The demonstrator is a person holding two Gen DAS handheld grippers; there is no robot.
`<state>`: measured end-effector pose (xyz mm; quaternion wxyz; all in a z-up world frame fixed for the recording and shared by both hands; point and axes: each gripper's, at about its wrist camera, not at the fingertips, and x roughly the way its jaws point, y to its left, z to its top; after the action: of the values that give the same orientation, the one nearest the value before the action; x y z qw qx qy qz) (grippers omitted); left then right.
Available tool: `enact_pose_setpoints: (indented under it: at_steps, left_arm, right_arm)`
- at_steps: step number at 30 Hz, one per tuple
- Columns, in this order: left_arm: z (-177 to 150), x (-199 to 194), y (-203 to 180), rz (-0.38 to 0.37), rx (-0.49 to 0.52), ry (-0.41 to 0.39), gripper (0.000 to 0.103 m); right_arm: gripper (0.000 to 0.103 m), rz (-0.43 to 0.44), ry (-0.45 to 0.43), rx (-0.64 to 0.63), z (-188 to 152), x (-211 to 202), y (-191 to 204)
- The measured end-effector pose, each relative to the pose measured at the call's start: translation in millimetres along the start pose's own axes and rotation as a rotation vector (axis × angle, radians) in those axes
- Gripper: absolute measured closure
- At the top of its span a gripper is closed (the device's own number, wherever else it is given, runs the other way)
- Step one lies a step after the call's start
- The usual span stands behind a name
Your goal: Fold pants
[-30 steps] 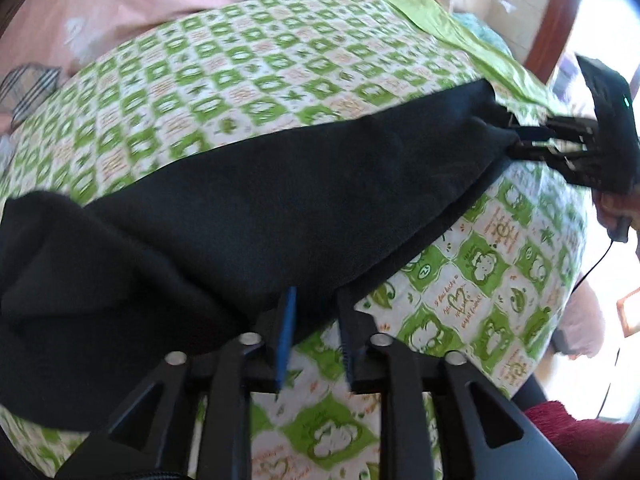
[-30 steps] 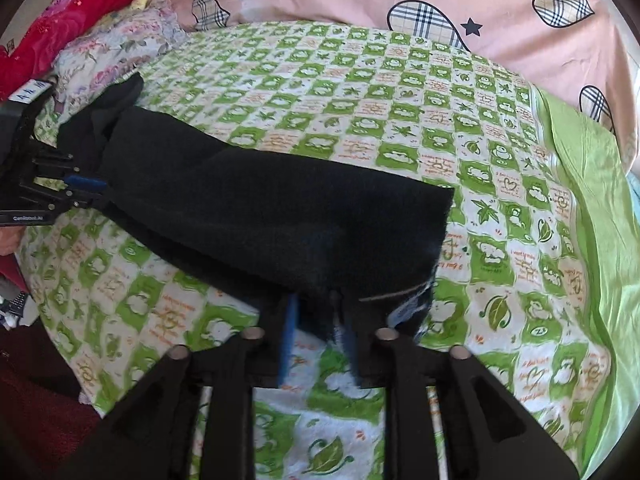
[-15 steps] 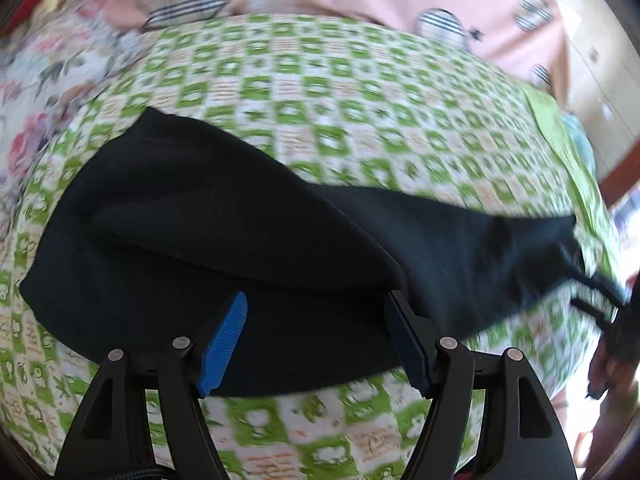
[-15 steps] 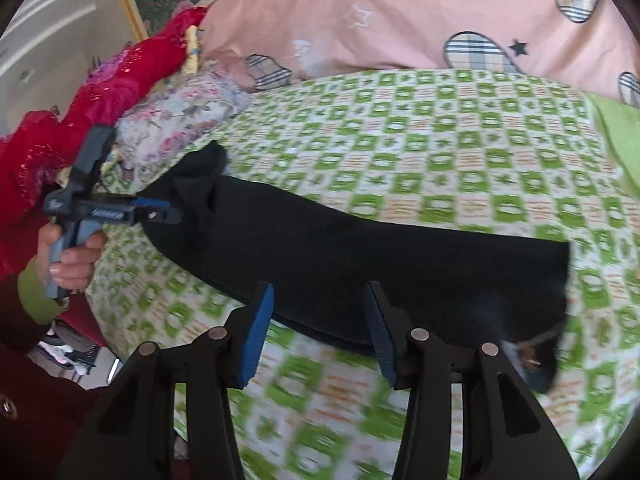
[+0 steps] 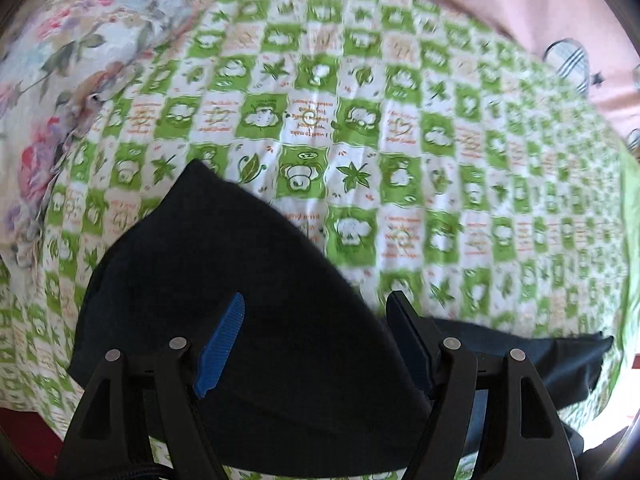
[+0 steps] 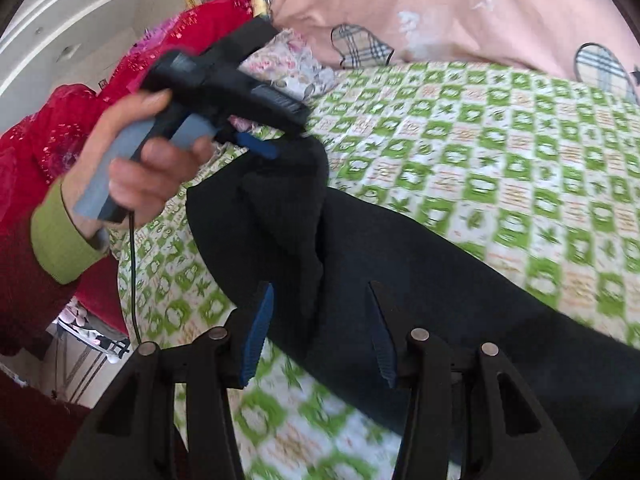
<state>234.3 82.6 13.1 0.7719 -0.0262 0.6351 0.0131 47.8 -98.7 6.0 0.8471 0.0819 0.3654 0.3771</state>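
Note:
The black pants [image 5: 256, 300] lie folded lengthwise on the green-checked bedsheet [image 5: 400, 160]. In the left wrist view my left gripper [image 5: 316, 320] is open and hovers just above one end of the pants, holding nothing. In the right wrist view my right gripper [image 6: 320, 320] is open above the pants [image 6: 420, 280], also empty. The left gripper [image 6: 264, 140] shows there too, held in a hand at the far end of the pants; its blue fingertips [image 6: 260, 148] are close to the raised corner of the fabric.
A pink quilt [image 6: 460, 12] with plaid hearts lies along the far side of the bed. A floral cloth [image 5: 60, 60] and red fabric [image 6: 60, 140] pile at the bed's end. The bed edge drops off near the hand.
Both grippers have let go of the pants and opened. Both have swung round toward the same end of the pants, and the pants now lie flat on the sheet.

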Motion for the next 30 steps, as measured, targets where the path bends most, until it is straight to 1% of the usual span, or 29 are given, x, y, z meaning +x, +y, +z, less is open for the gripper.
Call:
enact_pose_setpoints:
  at_steps: [2,5,7,8,9,10,11,12,13,14,15,16,18,21,23,25,28,29,30]
  left_arm:
    - [12,14,-7,0.043,0.027,0.043,0.029]
    - [21,33,-10,0.103,0.046,0.084,0.029]
    - [24,44,-7,0.129,0.047,0.106,0.035]
    - [24,47,-5,0.141,0.050,0.110,0.047]
    - [23,49,-3,0.148,0.052,0.111,0.064]
    - [20,50,1,0.141,0.051,0.110,0.073]
    - [17,49,4,0.132,0.051,0.105,0.086]
    - [14,47,8,0.123,0.051,0.092,0.090]
    - [6,41,13,0.113,0.051,0.068,0.093]
    - [-1,34,19,0.096,0.050,0.042,0.096]
    - [-7,26,22,0.080,0.047,0.019,0.097]
    - [-15,15,30,0.052,0.035,-0.021,0.098]
    - [-30,-9,47,-0.013,0.006,-0.096,0.099]
    - [-57,-37,74,-0.084,-0.049,-0.202,0.099]
    - [-82,-56,93,-0.145,-0.099,-0.270,0.099]
    - [-109,-73,105,-0.179,-0.147,-0.334,0.099]
    - [-146,-81,130,-0.219,-0.203,-0.406,0.099]
    - [-155,-82,137,-0.229,-0.220,-0.425,0.099]
    - [-157,-80,134,-0.235,-0.232,-0.437,0.099]
  right_arm:
    - [0.055,0.009,0.019,-0.010,8,12,1]
    - [0.055,0.017,0.055,-0.021,17,34,3]
    - [0.055,0.012,0.071,-0.022,21,44,2]
    - [0.055,0.011,0.076,-0.021,22,48,1]
    - [0.055,0.014,0.079,-0.018,23,52,1]
    - [0.055,0.016,0.080,-0.018,23,54,1]
    - [0.055,0.015,0.084,-0.020,24,58,1]
    - [0.059,0.012,0.087,-0.024,25,59,2]
    - [0.065,0.002,0.095,-0.031,25,62,2]
    - [0.074,-0.005,0.100,-0.039,25,64,4]
    - [0.088,-0.010,0.096,-0.045,26,64,5]
    - [0.097,-0.001,0.086,-0.045,27,62,6]
    - [0.097,0.005,0.055,-0.062,28,54,11]
    - [0.097,0.010,0.012,-0.104,30,41,25]
    - [0.097,0.022,-0.013,-0.148,30,32,37]
    - [0.097,0.022,-0.023,-0.200,30,29,49]
    - [0.097,-0.002,-0.017,-0.290,23,30,68]
    - [0.097,-0.009,-0.012,-0.314,20,30,73]
    - [0.097,-0.015,-0.003,-0.339,17,32,78]
